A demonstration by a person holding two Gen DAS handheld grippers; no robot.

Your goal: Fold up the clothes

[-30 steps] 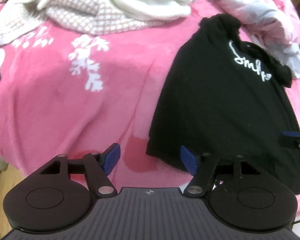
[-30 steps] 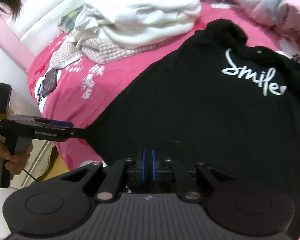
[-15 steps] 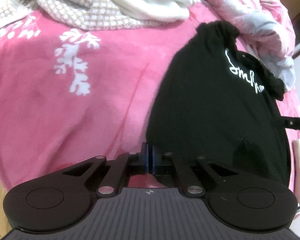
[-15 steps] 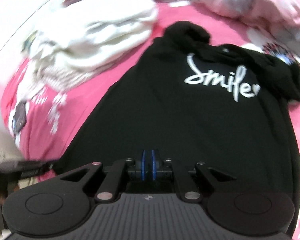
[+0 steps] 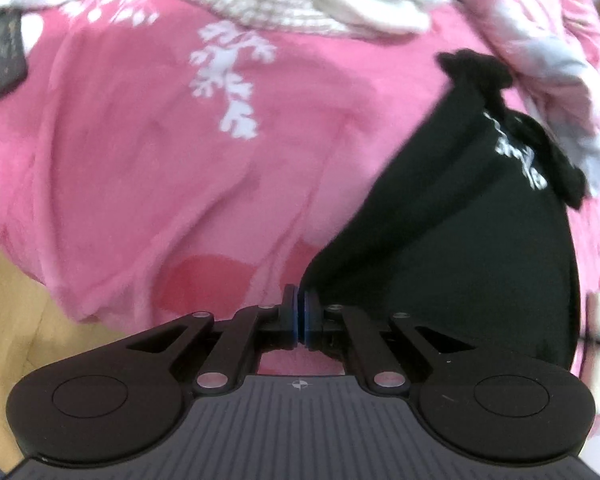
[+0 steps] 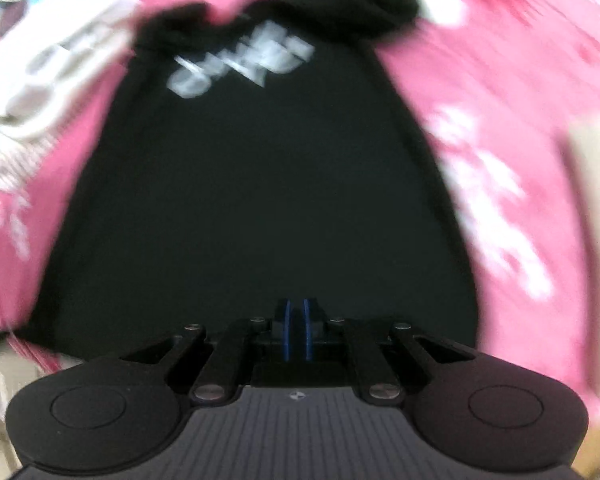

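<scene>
Laundry pile (image 5: 340,4) beyond black shirt (image 5: 480,240), pink bedspread (image 5: 140,152), phone (image 5: 0,60)

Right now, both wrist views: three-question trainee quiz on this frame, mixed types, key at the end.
1. True or false: the left gripper is closed at the near left corner of the black T-shirt.
2. What lies under the T-shirt? A) wooden floor B) pink blanket C) white towel
3. Fill in: on the T-shirt's chest is white ____.

Key: 1 true. 2 B. 3 lettering; too blurred to read in either view. The right gripper is closed on the hem as well.
</scene>
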